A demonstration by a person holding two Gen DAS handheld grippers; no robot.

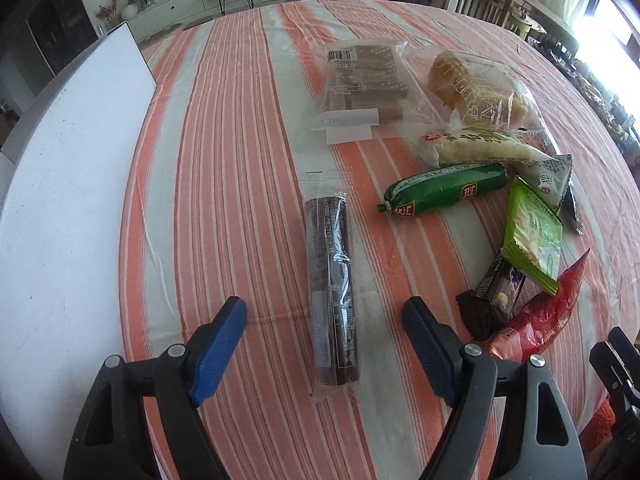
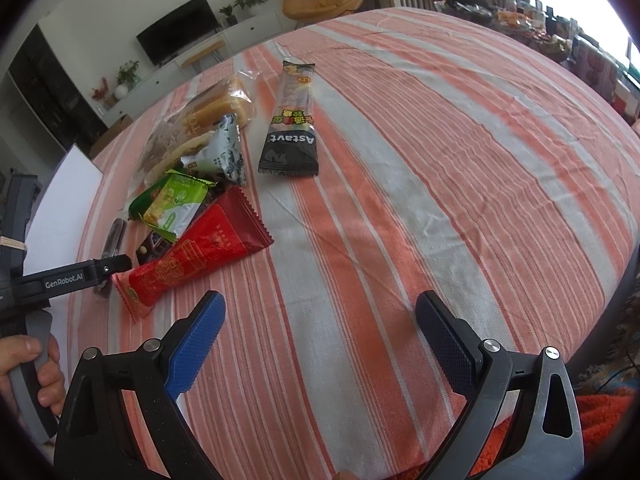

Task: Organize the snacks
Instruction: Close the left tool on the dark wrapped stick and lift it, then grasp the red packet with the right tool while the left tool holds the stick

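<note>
My left gripper [image 1: 324, 316] hangs over the striped table [image 1: 224, 160] with its jaws apart, straddling a long dark biscuit sleeve [image 1: 332, 296] in clear wrap that lies flat between the blue pads and touches neither. My right gripper [image 2: 320, 320] is likewise apart and empty, poised over bare cloth. The rest of the snacks sit heaped to the sleeve's right: a green sausage [image 1: 444, 190], a light-green cracker packet [image 1: 532, 236], a red pouch [image 1: 540, 312], a chocolate bar [image 1: 496, 292], bread in a clear bag [image 1: 472, 88] and a flat pack of brown bars [image 1: 360, 80]. A black sachet [image 2: 290, 120] lies apart, seen from the right wrist. A white board [image 1: 68, 200] lies at the table's left.

As I judge it, the risks are a slip and a crush: the glossy wrap could slide from the pads if I close off-centre, and too hard a squeeze may break the biscuits. A low approach might snag the cloth and drag the pile.
</note>
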